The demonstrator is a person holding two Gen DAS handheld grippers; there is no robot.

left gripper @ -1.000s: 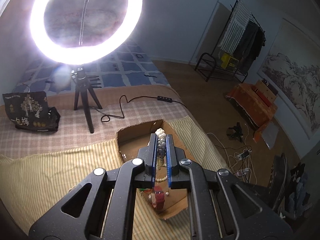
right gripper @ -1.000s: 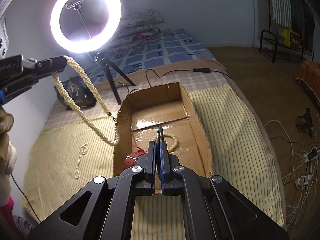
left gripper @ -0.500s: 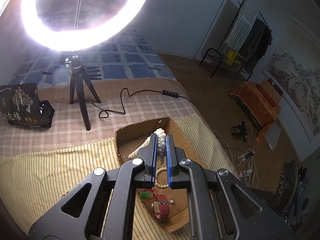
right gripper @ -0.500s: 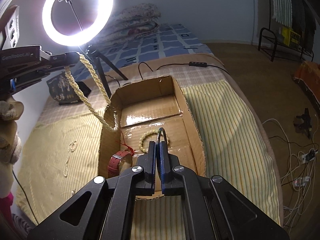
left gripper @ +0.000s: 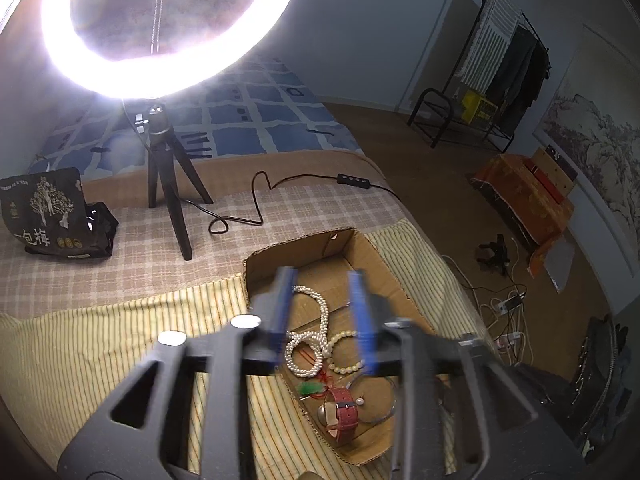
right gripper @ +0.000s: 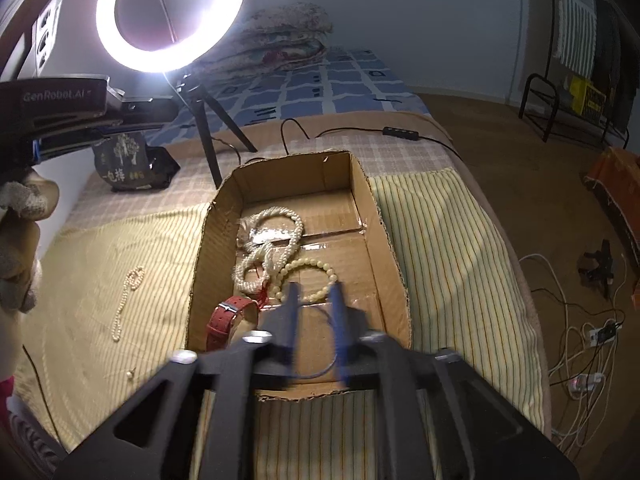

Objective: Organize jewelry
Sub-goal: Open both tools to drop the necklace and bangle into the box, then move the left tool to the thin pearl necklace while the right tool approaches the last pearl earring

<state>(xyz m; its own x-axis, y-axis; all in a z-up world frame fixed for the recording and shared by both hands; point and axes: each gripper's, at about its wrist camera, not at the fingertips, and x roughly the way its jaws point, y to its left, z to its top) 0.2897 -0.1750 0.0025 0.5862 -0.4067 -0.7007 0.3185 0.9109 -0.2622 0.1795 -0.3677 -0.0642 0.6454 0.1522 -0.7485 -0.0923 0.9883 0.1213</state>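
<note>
A shallow cardboard box [right gripper: 386, 240] lies on the striped bed cover. In it lie a long pearl necklace [right gripper: 276, 236], a cream bead bracelet [right gripper: 308, 270], a red-strap watch [right gripper: 228, 316] and a thin dark bangle [right gripper: 316, 372]. My left gripper [left gripper: 323, 300] is open and empty above the box, with the pearl necklace [left gripper: 310, 336] lying below it. My right gripper [right gripper: 316, 304] is open over the near end of the box, with the bangle below it. The watch [left gripper: 344, 410] and a green pendant [left gripper: 310, 389] show in the left wrist view.
A small pearl strand [right gripper: 126, 300] and a single pearl [right gripper: 130, 373] lie on the cover left of the box. A ring light on a tripod [right gripper: 208, 140] stands behind the box, beside a black bag [right gripper: 132, 160]. A cable with a switch [right gripper: 400, 132] runs across the bed.
Both grippers opened. The pearl necklace dropped from my left gripper into the box. The bangle left my right gripper and lies in the box's near end.
</note>
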